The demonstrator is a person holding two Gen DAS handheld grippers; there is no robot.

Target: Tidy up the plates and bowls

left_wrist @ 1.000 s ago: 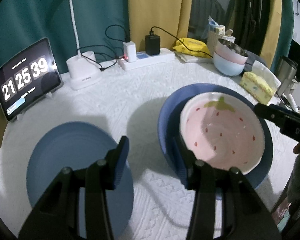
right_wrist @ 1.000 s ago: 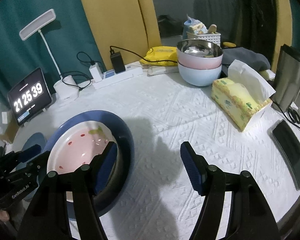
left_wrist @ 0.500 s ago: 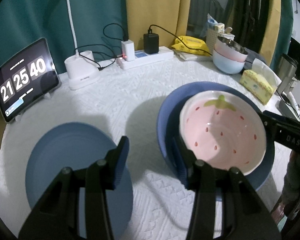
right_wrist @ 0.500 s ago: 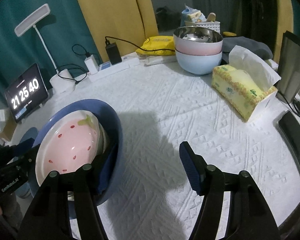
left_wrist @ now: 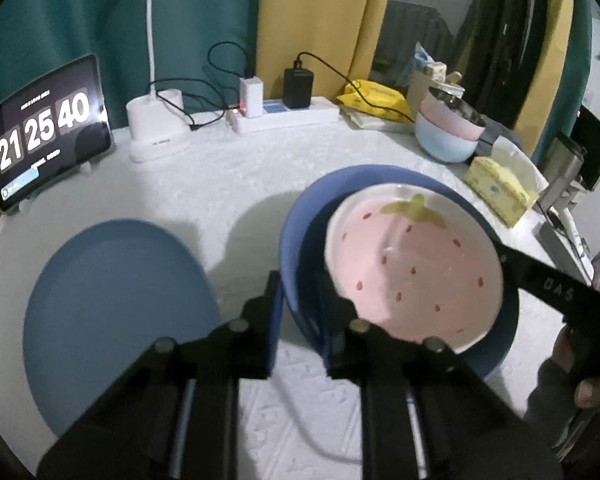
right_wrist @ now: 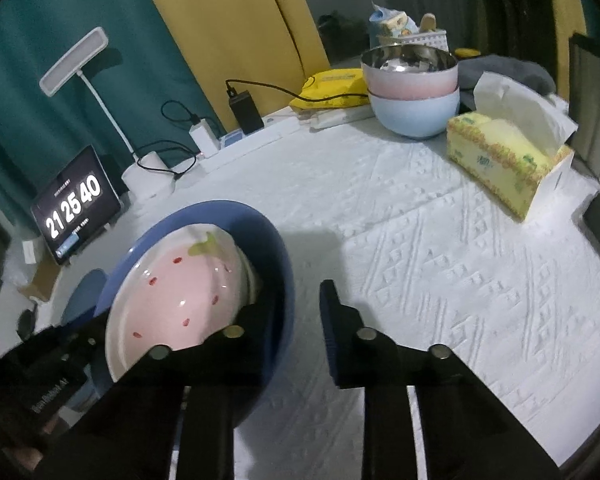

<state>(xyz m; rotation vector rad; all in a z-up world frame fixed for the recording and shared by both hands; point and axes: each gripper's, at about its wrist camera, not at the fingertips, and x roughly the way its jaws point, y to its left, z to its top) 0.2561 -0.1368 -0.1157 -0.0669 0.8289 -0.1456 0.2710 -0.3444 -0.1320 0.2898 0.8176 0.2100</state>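
Since a second ago, both of your grippers have drawn their jaws in around the blue bowl point(left_wrist: 300, 240), and the bowl now sits tipped, with the strawberry bowl point(left_wrist: 412, 264) inside it leaning along with it; the clock has ticked from 39 to 40.

Nearest to you, your left gripper point(left_wrist: 300, 300) has clamped down on the blue bowl's near-left rim, one pad outside the wall and one inside, with almost no gap left. Your right gripper point(right_wrist: 292, 312) is closing on the opposite rim: its left finger is inside the bowl against the wall, while the right finger point(right_wrist: 334, 320) still stands clear of the outer wall, so the rim is between the jaws but not pressed from both sides as far as the right wrist view shows.

The pink strawberry bowl is nested in the blue one, resting toward the right gripper's side. Just to the left of your left gripper, the flat blue plate point(left_wrist: 112, 312) lies on the white tablecloth point(right_wrist: 440, 240), apart from the bowls.

Farther out on the right sits the yellow tissue box point(right_wrist: 504, 160). Behind it, a stack of bowls point(right_wrist: 414, 92) stands near the table's back edge, a pink one in a light-blue one. At the back left are the tablet clock point(left_wrist: 44, 128), the desk lamp point(left_wrist: 156, 128) and the power strip point(left_wrist: 288, 118).
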